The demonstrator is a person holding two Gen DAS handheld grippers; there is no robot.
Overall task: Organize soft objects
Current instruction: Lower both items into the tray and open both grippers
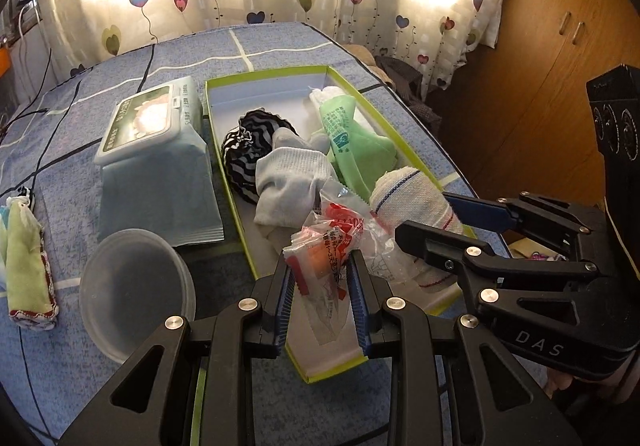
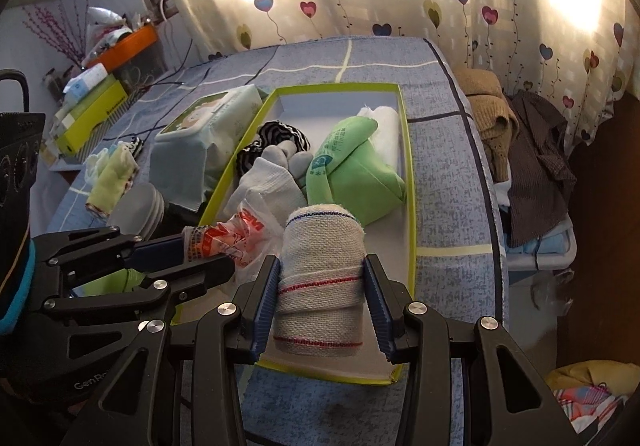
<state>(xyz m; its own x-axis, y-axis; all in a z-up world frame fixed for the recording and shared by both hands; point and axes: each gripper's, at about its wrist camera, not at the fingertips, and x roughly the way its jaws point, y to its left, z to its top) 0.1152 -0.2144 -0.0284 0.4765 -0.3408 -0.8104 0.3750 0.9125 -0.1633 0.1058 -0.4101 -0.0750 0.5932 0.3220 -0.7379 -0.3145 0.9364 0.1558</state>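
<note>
Your right hand-held gripper (image 2: 322, 288) has its blue pads pressed against both sides of a rolled cream woven towel with red and blue stripes (image 2: 320, 278), holding it over the near end of the shallow cardboard box with the lime-green rim (image 2: 408, 150). Your left hand-held gripper (image 1: 320, 286) is closed on a crinkled clear plastic packet with red and orange print (image 1: 324, 254), also above the box's near end, just beside the roll.

Working down by size: the box lies on a bed under a blue-grey checked cover (image 1: 120, 94). A pale green pack of wet wipes (image 1: 160, 142) sits touching the box's left wall. Inside are a folded light green cloth pouch (image 1: 352, 142), a grey ribbed sock (image 1: 288, 182) and a black-and-white zigzag fabric bundle (image 1: 244, 146). Outside, to the left, stand a translucent round plastic tub (image 1: 136, 286) and a small folded green cloth (image 1: 28, 266).

You appear to be at the placing step. Next, lower each piece into the bare floor at the near end, then open the fingers fully before lifting, so neither the soft roll nor the slippery packet drags out.
</note>
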